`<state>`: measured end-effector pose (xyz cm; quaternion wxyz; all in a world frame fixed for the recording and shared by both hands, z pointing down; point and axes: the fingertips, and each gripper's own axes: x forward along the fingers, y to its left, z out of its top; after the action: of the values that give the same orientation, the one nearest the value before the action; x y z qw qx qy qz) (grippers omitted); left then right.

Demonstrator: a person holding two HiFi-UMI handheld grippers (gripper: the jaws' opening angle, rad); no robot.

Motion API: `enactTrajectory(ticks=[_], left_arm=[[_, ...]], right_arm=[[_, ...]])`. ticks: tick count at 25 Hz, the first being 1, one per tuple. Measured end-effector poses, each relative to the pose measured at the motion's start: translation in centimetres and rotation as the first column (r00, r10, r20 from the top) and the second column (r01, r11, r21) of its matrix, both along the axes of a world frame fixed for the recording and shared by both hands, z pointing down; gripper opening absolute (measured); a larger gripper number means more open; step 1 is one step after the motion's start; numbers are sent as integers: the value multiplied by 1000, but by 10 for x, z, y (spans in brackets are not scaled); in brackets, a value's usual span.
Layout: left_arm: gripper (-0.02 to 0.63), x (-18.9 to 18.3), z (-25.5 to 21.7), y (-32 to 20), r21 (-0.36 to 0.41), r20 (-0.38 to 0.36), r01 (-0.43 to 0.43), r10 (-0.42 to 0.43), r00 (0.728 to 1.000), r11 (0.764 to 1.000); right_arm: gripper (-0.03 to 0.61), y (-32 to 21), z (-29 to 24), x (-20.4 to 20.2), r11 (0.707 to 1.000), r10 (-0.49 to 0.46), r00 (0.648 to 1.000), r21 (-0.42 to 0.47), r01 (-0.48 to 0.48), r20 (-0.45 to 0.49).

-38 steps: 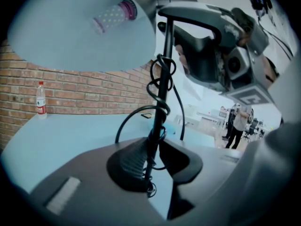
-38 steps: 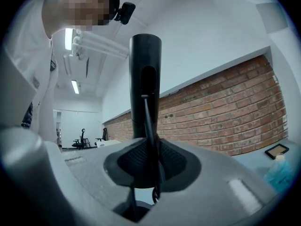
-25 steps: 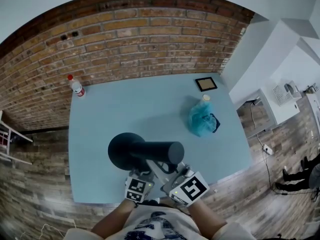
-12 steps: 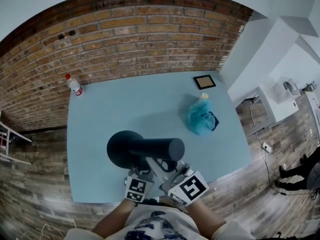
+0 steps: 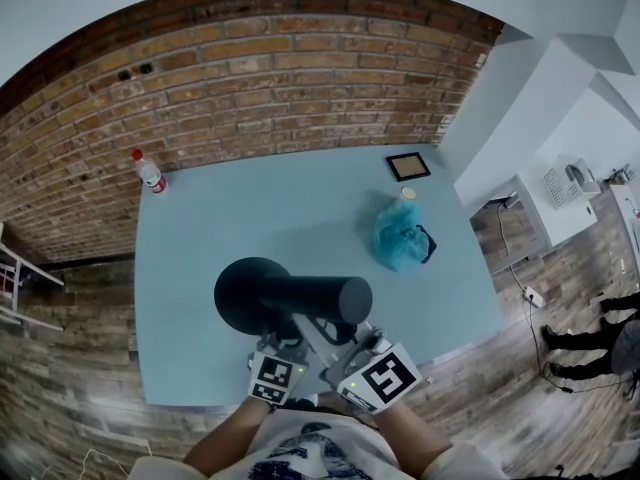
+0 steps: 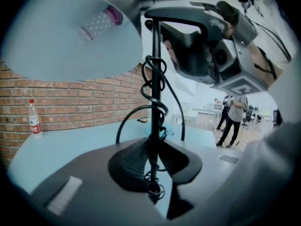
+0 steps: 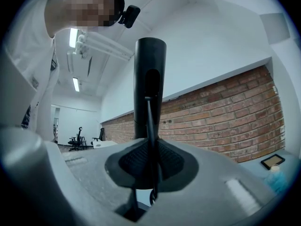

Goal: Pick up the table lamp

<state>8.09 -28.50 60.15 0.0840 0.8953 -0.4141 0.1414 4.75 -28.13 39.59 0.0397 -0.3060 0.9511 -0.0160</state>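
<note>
While clamped, the table lamp [image 6: 154,102] points vertically upward

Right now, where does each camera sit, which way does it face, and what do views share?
Head view: on the person's head, facing steeply down at the table; forearms, left hand-held gripper and right hand-held gripper show.
Left gripper view: on that hand-held gripper, along its jaws toward the brick wall; the right one shows.
Right gripper view: on that hand-held gripper, along its jaws; the person's torso shows.
Shared: the table lamp, gripped in both.
</note>
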Motion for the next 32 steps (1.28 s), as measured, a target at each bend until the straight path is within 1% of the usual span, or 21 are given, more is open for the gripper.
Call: enactTrajectory(ticks=[9, 22, 29, 32], left_arm=[[61, 2, -23, 0, 23, 16, -1, 1, 1000, 1000], [61, 0, -60, 11, 59, 11, -8, 7, 1000, 998], [61, -6, -67, 14, 68, 26, -1, -1, 1000, 998], [61, -7, -68, 16, 68, 29, -1, -1, 1000, 998]], right_arm=[[49, 4, -24, 8, 1000, 7, 1000, 30, -8, 18], [49, 20, -61, 3, 997, -15, 999, 72, 12, 38], [49, 27, -67, -1, 994, -33, 999, 109, 29, 36], [49, 30, -69, -1, 994, -36, 998, 107, 31, 42]])
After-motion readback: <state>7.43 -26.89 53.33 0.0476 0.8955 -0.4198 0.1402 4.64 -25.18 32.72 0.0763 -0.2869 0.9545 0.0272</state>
